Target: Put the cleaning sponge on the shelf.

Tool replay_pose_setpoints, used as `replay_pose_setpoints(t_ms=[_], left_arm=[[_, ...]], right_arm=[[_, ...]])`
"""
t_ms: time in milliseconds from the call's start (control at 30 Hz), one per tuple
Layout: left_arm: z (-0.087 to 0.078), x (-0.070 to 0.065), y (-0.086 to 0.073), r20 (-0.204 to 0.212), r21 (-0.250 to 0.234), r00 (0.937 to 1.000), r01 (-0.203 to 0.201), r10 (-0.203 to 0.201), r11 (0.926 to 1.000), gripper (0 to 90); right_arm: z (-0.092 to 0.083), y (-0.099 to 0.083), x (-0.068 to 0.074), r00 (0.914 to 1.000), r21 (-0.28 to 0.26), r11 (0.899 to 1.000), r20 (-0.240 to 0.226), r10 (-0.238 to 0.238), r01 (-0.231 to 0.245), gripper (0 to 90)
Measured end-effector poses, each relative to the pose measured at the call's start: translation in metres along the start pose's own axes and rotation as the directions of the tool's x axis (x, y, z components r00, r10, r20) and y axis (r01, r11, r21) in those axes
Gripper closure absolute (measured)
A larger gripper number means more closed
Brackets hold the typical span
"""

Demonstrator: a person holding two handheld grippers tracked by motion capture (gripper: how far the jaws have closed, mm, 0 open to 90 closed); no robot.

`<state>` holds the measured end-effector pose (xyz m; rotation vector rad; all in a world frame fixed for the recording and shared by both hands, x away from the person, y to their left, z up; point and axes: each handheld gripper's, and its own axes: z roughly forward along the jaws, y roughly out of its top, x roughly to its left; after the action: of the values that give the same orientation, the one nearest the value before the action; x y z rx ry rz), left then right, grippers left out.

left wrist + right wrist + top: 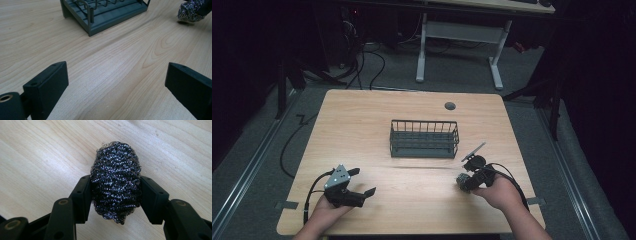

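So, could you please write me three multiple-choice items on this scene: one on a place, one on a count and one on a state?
1. Where does the wire basket stand?
A. mid-table
B. on the floor
C. in the left gripper

2. How many grippers squeeze the steel-wool scourer?
A. none
B. one
C. two

3. How do the left gripper's jaws stand?
A. shut on the basket
B. shut on nothing
C. open over bare wood

Key: 1 A, it stands on the table, beyond both hands. 2 B, the right gripper alone pinches it. 3 C, wood shows between them.
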<state>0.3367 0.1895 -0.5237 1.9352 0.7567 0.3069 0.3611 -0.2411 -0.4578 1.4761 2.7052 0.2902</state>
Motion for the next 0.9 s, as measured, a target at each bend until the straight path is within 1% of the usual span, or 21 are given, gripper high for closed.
replay_pose_setpoints(t_ms=[133,200,300,367,400,533,600,700,733,767,867,900], left_arm=[[0.000,0.000,0.000,-0.001,-0.001,1.0000,0.002,-0.002,1.0000,5.5],[0.000,0.000,0.000,-0.001,-0.001,1.0000,0.002,-0.002,1.0000,5.5],[-0.001,0.001,0.000,-0.002,-0.004,1.0000,0.004,-0.004,1.0000,5.5],[-0.001,0.001,0.000,-0.002,-0.005,1.0000,0.004,-0.004,1.0000,5.5],[-0.001,0.001,0.000,-0.004,-0.004,1.0000,0.003,-0.003,1.0000,5.5],[-0.001,0.001,0.000,-0.003,-0.006,1.0000,0.001,-0.001,1.0000,5.5],[0.000,0.002,0.000,-0.001,-0.002,1.0000,0.001,-0.001,1.0000,5.5],[0.000,0.002,0.000,-0.001,-0.001,1.0000,0.001,-0.001,1.0000,5.5],[0.000,0.002,0.000,-0.001,-0.002,1.0000,0.001,-0.001,1.0000,5.5],[0.000,0.002,0.000,-0.002,-0.002,1.0000,0.001,-0.001,1.0000,5.6],[0.000,0.001,0.001,-0.001,-0.002,1.0000,-0.001,0.001,1.0000,5.5],[0.000,0.001,0.001,-0.001,-0.002,1.0000,-0.001,0.001,1.0000,5.6]], right_arm=[[-0.007,0.002,0.001,1.0000,-0.006,1.000,-0.001,0.007,-0.007,48.0],[-0.009,0.003,0.000,1.0000,-0.008,1.000,0.002,0.000,0.000,48.5],[-0.012,0.004,0.000,1.0000,-0.007,1.000,0.008,-0.002,0.002,49.1],[-0.012,0.004,0.000,1.0000,-0.008,1.000,0.004,-0.001,0.001,49.1],[-0.013,0.004,0.000,0.9999,-0.011,1.000,0.010,-0.002,0.002,49.1],[-0.015,0.004,-0.001,1.0000,-0.017,1.000,-0.001,0.005,-0.005,49.1],[-0.018,0.005,-0.003,1.0000,-0.025,1.000,-0.003,0.008,-0.008,49.0],[-0.024,0.007,-0.006,0.9996,-0.033,0.999,-0.012,0.026,-0.026,48.9],[-0.026,0.008,-0.007,0.9996,-0.039,0.999,-0.016,0.024,-0.025,48.9],[-0.029,0.009,-0.008,0.9994,-0.045,0.999,-0.016,0.030,-0.030,48.9],[-0.036,0.013,-0.009,0.9997,-0.053,0.998,-0.004,0.026,-0.026,48.8],[-0.036,0.013,-0.009,0.9997,-0.053,0.998,-0.004,0.026,-0.026,48.8]])
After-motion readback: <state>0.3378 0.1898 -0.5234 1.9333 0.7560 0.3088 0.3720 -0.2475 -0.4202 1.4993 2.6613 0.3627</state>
